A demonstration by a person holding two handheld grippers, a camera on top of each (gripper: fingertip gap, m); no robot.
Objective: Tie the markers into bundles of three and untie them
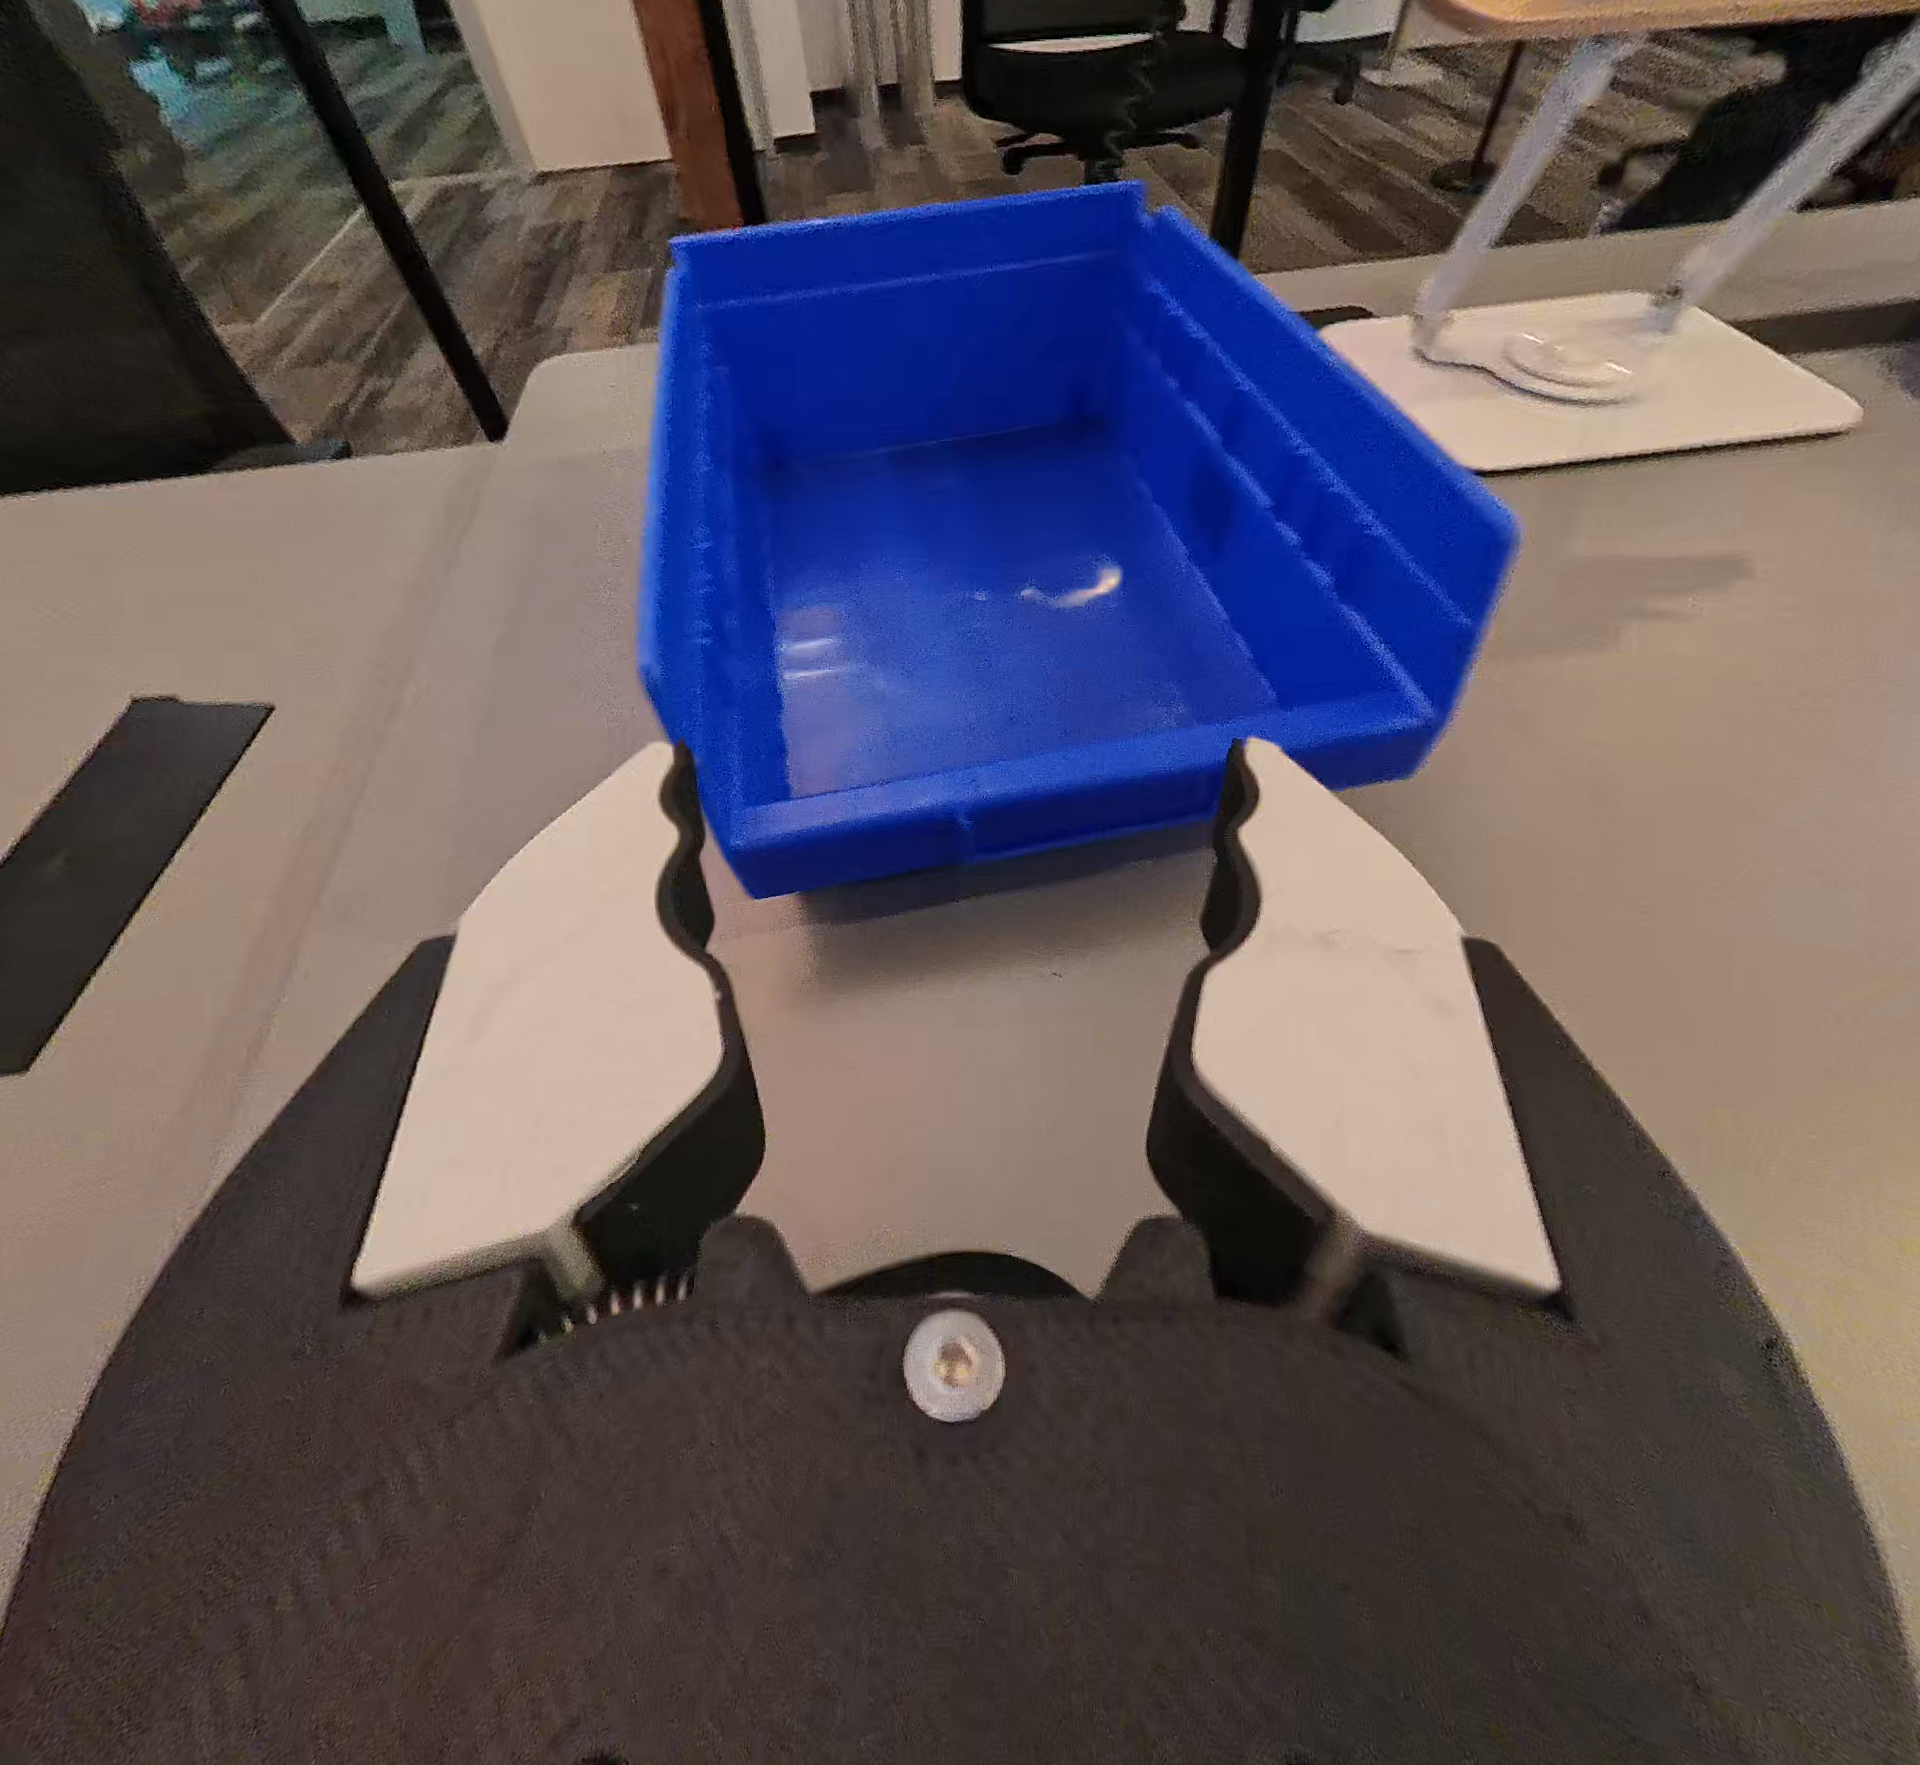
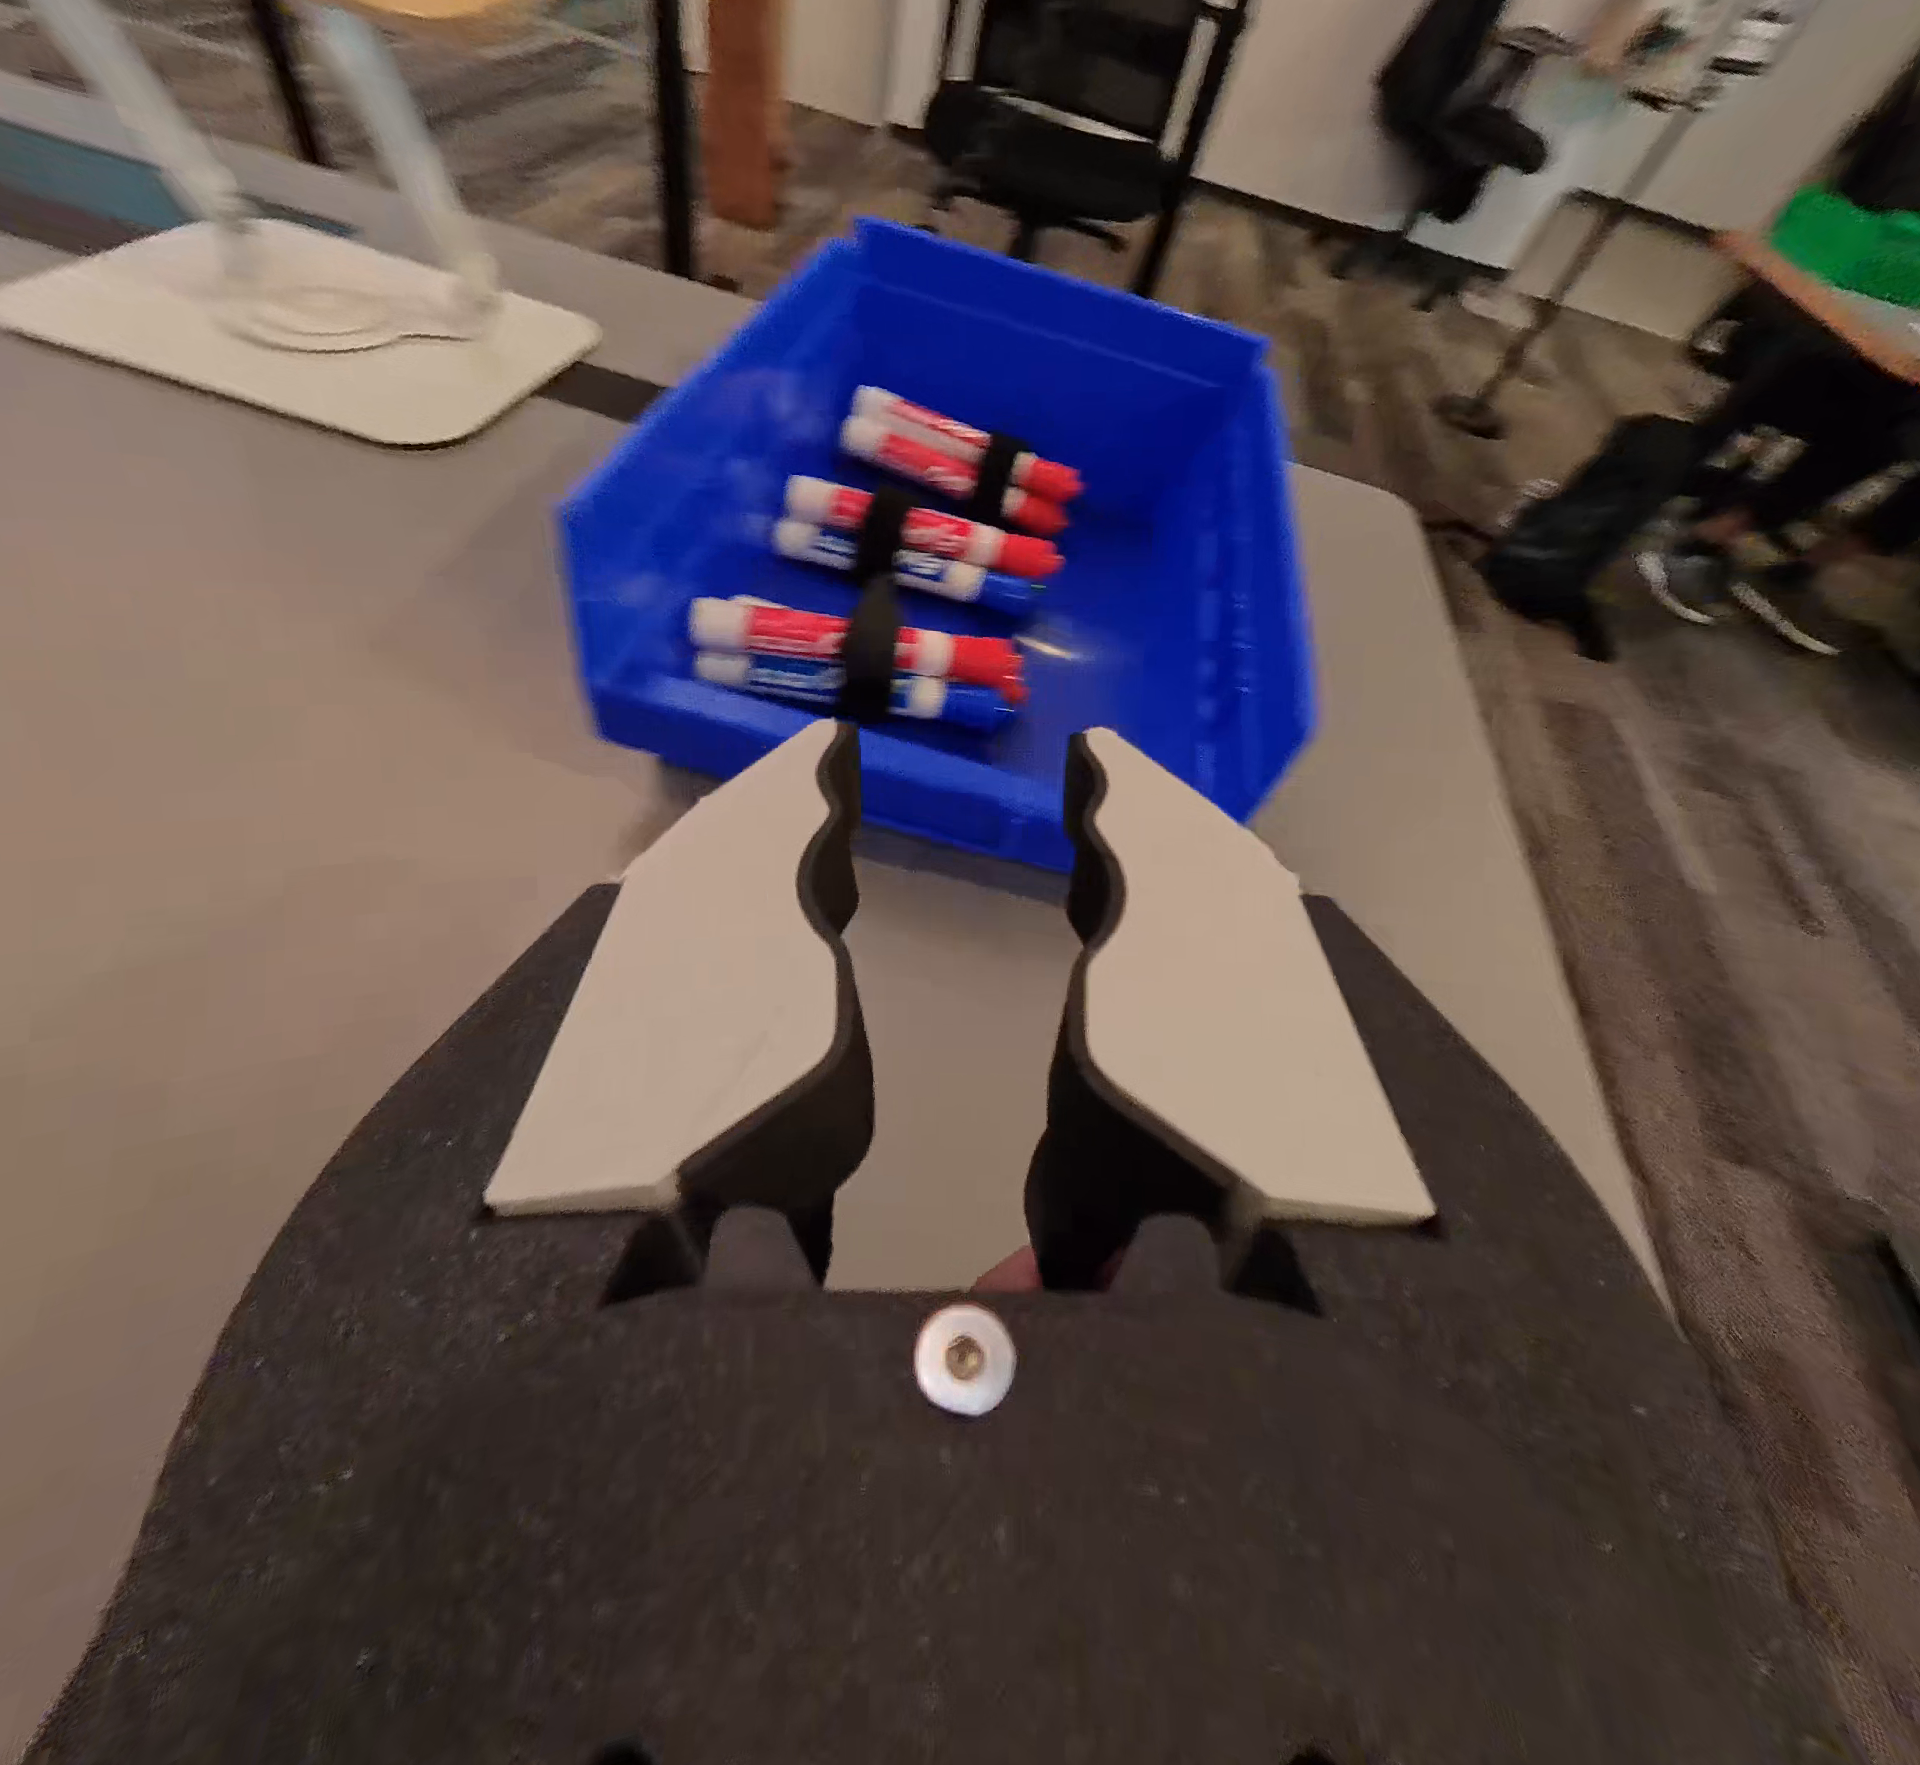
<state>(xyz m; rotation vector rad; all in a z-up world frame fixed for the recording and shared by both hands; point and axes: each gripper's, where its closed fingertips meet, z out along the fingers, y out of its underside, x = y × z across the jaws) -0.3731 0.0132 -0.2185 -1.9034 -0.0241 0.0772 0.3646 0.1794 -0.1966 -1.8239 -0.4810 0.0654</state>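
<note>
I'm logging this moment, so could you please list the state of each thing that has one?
Left gripper: jaws open, empty.
Right gripper: jaws open, empty.
Left blue bin: empty.
Right blue bin: holds three bundles.
Marker bundles: each strapped with a black band.

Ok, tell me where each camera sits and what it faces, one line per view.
Left wrist view: sits on the left gripper, looking forward and down over its open jaws at an empty blue bin on the grey table.
Right wrist view: sits on the right gripper, jaws open, facing a blue bin with marker bundles; three strapped bundles lie inside.
Shared: the grey table, a white stand base and a black office chair.
</note>
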